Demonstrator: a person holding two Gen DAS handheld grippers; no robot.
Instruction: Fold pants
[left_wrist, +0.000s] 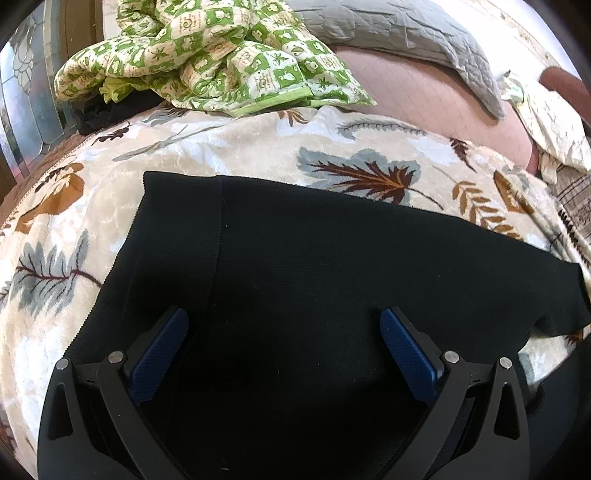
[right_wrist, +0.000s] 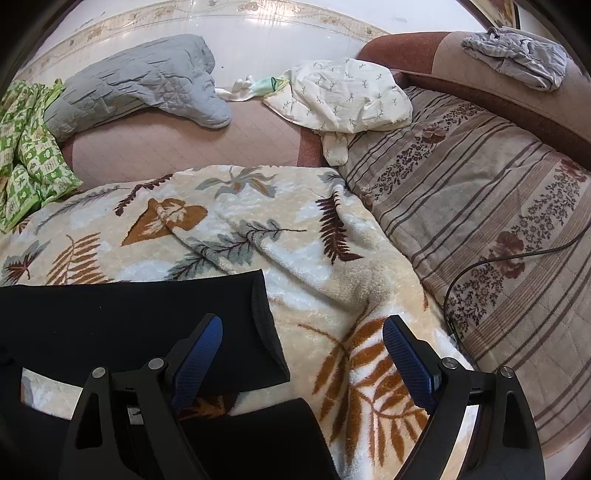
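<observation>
Left claw wide, blue pads well apart, nothing pinched between them, poised above the broad black pants with dark cloth filling the whole gap. Right claw likewise wide and empty, one blue pad over a black leg end, the other over bare blanket. Pants spread flat across the leaf-print blanket on the bed; in the left wrist view, a straight far edge and a lengthwise seam running down toward the claw; in the right wrist view, one leg ending in a hemmed opening just ahead of the nearer pad, a second black leg end lower down, a strip of blanket showing between the two. Beyond the pants, cream plush with brown, orange and grey-blue leaves, rumpled into a few soft folds. Further back, a green-and-white checked quilt bunched at the left, a grey quilted cover lying on a pinkish mattress pad, and a crumpled cream cloth with small sprigs. Off to the right, a striped floral bedspread with a thin dark cable looping across it, and a grey garment heaped on the brown headboard.
</observation>
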